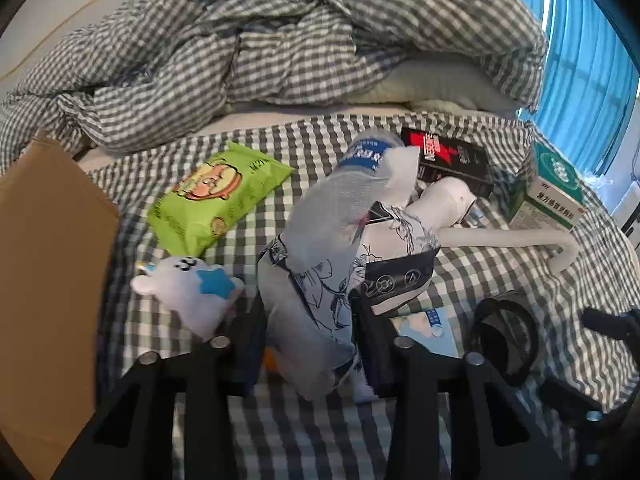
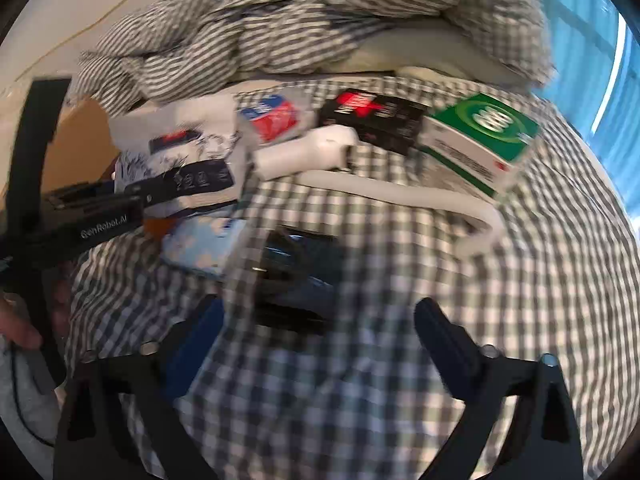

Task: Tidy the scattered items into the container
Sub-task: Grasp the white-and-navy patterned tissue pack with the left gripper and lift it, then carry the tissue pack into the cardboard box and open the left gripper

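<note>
My left gripper (image 1: 310,340) is shut on a white pouch with a blue floral print (image 1: 320,280), held above the checked bedsheet. The cardboard box (image 1: 44,260) stands at the left. A green snack bag (image 1: 212,196), a white plush toy (image 1: 188,284), a water bottle (image 1: 360,168), a black box (image 1: 452,160), a green and white medicine box (image 1: 548,188) and a white hair dryer (image 1: 444,204) lie on the bed. My right gripper (image 2: 316,320) is open, low over the sheet, with a black object (image 2: 292,272) between its fingers. The view is blurred. The floral pouch (image 2: 180,152) shows at the left.
A crumpled checked duvet (image 1: 280,40) and a pillow (image 1: 432,84) fill the back of the bed. A light blue packet (image 2: 200,248) lies near the black object. The hair dryer cord (image 2: 400,196) loops across the sheet. A blue curtain (image 1: 592,60) is at the right.
</note>
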Available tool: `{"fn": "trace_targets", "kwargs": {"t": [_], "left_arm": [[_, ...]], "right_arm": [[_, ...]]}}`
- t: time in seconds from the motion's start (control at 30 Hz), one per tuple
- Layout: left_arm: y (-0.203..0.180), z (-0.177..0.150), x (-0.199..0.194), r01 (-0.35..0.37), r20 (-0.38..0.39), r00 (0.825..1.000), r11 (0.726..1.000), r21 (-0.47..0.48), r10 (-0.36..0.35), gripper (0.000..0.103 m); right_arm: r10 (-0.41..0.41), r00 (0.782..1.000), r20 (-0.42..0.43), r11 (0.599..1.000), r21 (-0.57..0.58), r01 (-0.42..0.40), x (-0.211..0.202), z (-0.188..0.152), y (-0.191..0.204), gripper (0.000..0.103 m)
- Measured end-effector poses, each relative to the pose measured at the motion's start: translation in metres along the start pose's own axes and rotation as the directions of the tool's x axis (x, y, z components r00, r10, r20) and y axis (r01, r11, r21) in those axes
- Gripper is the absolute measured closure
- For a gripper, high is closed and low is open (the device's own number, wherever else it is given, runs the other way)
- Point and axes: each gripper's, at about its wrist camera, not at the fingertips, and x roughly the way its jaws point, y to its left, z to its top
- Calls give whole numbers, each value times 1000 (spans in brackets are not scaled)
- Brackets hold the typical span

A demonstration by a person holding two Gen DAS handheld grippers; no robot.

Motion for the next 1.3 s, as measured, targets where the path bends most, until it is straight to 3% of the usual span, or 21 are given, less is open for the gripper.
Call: {"fn": "trace_targets", "kwargs": {"t": [0.1,0.27,0.33,0.47,0.6,0.8,1.1,1.3], "left_arm": [[3,1,-16,26,31,999,1000,-16,-26,65],[5,1,-24,23,31,999,1000,-13,-23,65],[5,-1,-25,27,28,999,1000,-16,-26,65],[2,-8,-20,19,6,1000,1000,11,-19,65],[3,-13,-15,6,-13,1000,1000,4,-6,65],[4,-13,-28,-1,0,1000,1000,0,1,65],[1,-10,-84,-3,85,996,1000,12,2,65],[7,-15,-133,-1,145,989,1000,1,1,65]], "right_arm": [[2,1000,-6,1000,-11,-2,10,3,11,21],[9,999,-45,998,63,-6,28,8,7,32],[12,998,-67,997,83,-6,34,9,5,44],[13,995,-95,994,112,-2,42,8,3,55],[6,995,-98,993,118,6,43,5,3,55],[5,1000,-30,992,123,-2,15,8,4,58],[-15,999,29,993,116,12,-29,7,15,58],[-21,992,127,998,65,13,-85,7,38,58]]}}
